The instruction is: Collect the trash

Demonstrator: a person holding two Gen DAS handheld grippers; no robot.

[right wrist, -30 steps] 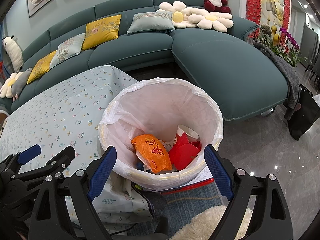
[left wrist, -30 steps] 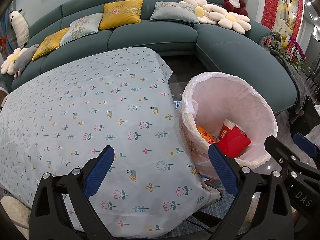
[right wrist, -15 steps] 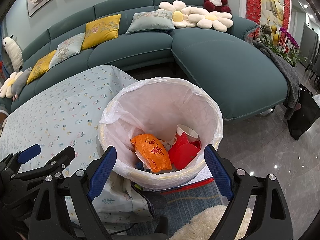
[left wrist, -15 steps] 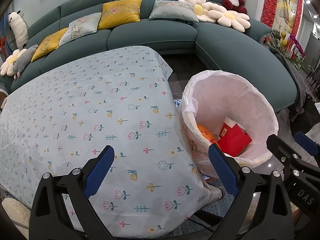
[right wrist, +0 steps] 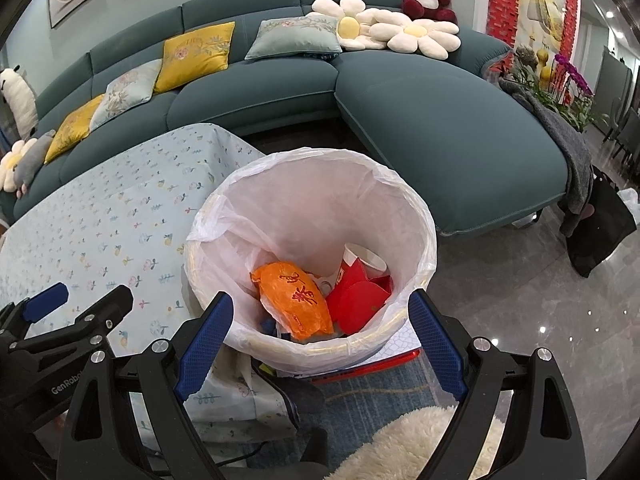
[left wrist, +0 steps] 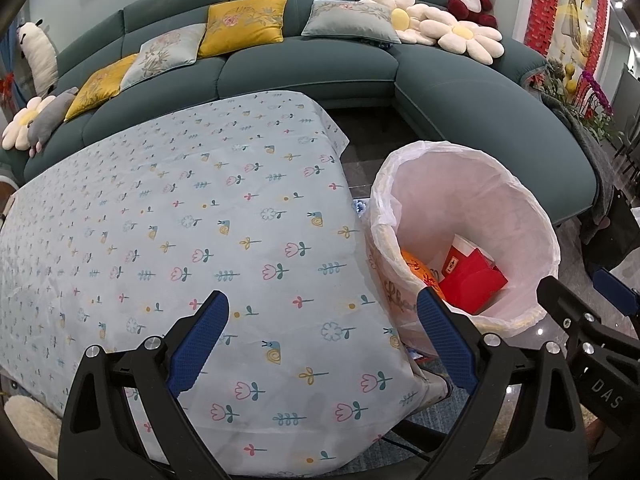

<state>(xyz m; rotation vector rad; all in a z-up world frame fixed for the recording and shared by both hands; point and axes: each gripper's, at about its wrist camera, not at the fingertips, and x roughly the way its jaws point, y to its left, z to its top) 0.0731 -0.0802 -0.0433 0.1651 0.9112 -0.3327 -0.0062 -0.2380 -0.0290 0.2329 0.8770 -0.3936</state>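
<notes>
One round bin lined with a white plastic bag [right wrist: 400, 200] is seen on the floor just right of the desk covered in a pale floral cloth [left wrist: 180, 220]. Inside lie a crumpled orange snack packet [right wrist: 296, 300], a folded red carton [right wrist: 360, 300] and a white paper cup [right wrist: 366, 258]. The left gripper [left wrist: 322, 336] and right gripper [right wrist: 320, 340] are held wide apart at the fingers, empty. Nothing has shifted since a second ago.

Bin sitting just right of the surface, sofa curving behind both.
A wrapper [right wrist: 295, 305] is lying in the bin [right wrist: 416, 216] left of a carton [right wrist: 362, 294]; the bin is standing beside the surface [left wrist: 168, 216], with cushions resting on the sofa [right wrist: 440, 120] behind.
</notes>
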